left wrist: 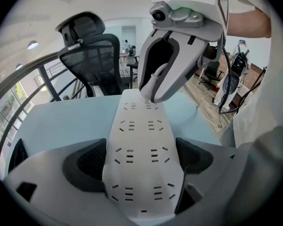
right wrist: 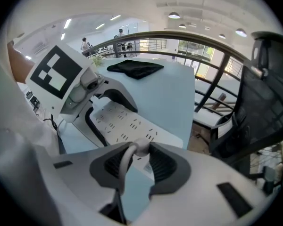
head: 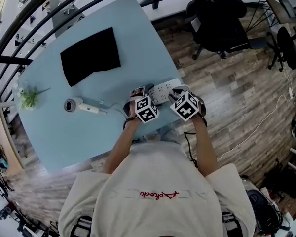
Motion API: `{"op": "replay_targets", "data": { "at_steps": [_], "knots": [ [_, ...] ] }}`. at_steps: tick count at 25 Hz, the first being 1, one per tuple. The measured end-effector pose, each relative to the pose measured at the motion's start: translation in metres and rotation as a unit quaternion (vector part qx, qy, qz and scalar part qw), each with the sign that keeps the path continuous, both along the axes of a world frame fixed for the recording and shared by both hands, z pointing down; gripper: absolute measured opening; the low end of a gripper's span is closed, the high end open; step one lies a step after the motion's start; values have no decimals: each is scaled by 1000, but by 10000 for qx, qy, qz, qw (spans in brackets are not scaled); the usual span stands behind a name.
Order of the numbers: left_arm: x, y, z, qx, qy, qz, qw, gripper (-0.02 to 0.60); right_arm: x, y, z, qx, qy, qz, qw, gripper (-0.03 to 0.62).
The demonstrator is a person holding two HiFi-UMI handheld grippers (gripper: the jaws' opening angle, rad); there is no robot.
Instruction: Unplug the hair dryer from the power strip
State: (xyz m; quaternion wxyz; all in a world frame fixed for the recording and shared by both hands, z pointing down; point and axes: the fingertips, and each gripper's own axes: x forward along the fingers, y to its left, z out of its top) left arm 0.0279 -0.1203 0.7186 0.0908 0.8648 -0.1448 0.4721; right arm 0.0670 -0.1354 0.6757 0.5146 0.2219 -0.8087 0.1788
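The white power strip (head: 162, 89) lies near the front right edge of the light blue table (head: 54, 137). My left gripper (left wrist: 141, 159) is shut on its near end, with the dark pads (left wrist: 92, 160) against both long sides of the power strip (left wrist: 139, 140). At the far end my right gripper (right wrist: 137, 164) is shut on the white plug (right wrist: 140, 148), whose cord (right wrist: 121, 171) curves down between the jaws. In the left gripper view the plug (left wrist: 152, 92) sits at the strip's surface; its prongs are hidden. The hair dryer (head: 83, 106) lies to the left on the table.
A black cloth (head: 91, 56) lies at the back of the table and a small green plant (head: 28, 98) at its left edge. A black office chair (head: 219, 23) stands beyond the table's right corner. A white cable (head: 256, 127) runs over the wooden floor.
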Motion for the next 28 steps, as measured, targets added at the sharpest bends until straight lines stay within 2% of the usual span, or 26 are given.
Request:
{"op": "replay_targets", "data": {
  "at_steps": [6, 11, 18, 19, 20, 22, 23, 26, 28],
  "knots": [
    [0, 0, -14, 356, 164, 165, 9991, 437, 1, 1, -3, 108, -75, 71, 9999, 121],
    [0, -1, -44, 596, 553, -138, 9966, 437, 4, -1, -10, 249, -81, 94, 9996, 121],
    [-11, 5, -54, 623, 768, -520, 9937, 427, 1, 6, -14, 578, -79, 33, 9983, 121],
    [-13, 6, -57, 674, 778, -570, 9931, 407, 2, 7, -15, 687, -43, 5, 9976, 121],
    [-16, 6, -61, 740, 795, -629, 9921, 324, 2, 8, -17, 818, 2, -42, 9966, 121],
    [-19, 8, -69, 857, 902, -801, 9890, 69, 2, 10, -21, 1126, 99, -154, 9935, 121],
    [-20, 10, -72, 884, 976, -905, 9872, 23, 3, 12, -23, 1291, 143, -201, 9913, 121],
    [-21, 16, -77, 936, 1071, -1118, 9835, 23, 5, 19, -29, 1677, 200, -270, 9853, 121],
    [-20, 20, -79, 975, 1056, -1204, 9823, 23, 6, 24, -33, 1752, 115, -254, 9841, 121]
  ]
}}
